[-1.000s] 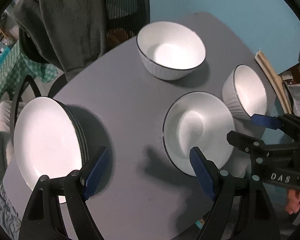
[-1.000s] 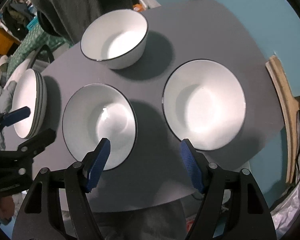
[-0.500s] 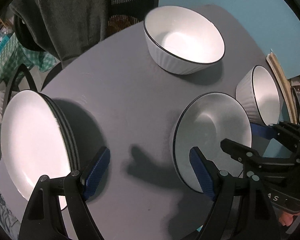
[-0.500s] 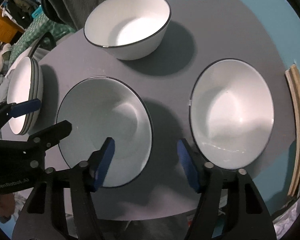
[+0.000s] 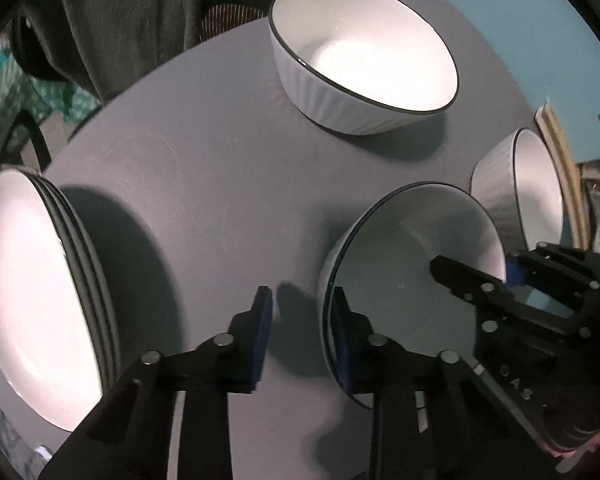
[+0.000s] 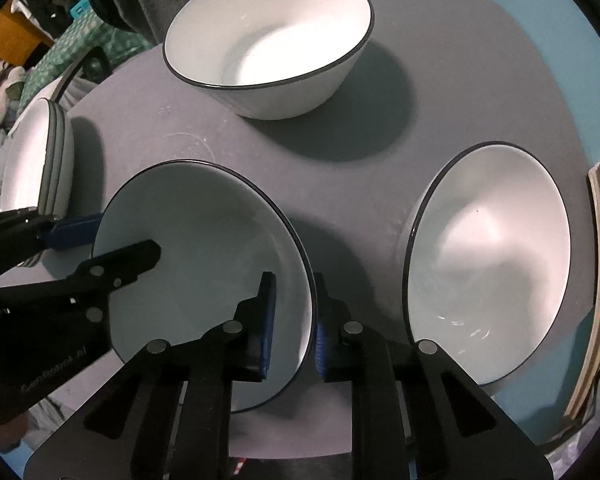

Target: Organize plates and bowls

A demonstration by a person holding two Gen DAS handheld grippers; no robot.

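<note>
— Three bowls on the grey table [image 6: 460,92], I count: a deep one [image 6: 268,40] at the far side, a second [image 6: 488,268] at the right edge, and the near bowl [image 6: 204,264] both tools are on. All white with a dark rim.

— And plates?

— One stack of plates [image 5: 32,292] at the left edge; three dark rims show, stacked tight.

— How do the tongs stand?

— Two of them. The right gripper [image 6: 294,312] has its blue pads on either side of the near bowl's right wall, drawn close on the rim. The left gripper [image 5: 302,328] straddles the opposite wall, one pad inside, one outside, with a gap on the outer side.

— Is that bowl off the table?

— Cannot tell.

— Anything else?

— One dark garment [image 5: 112,20] hanging behind the table.
</note>
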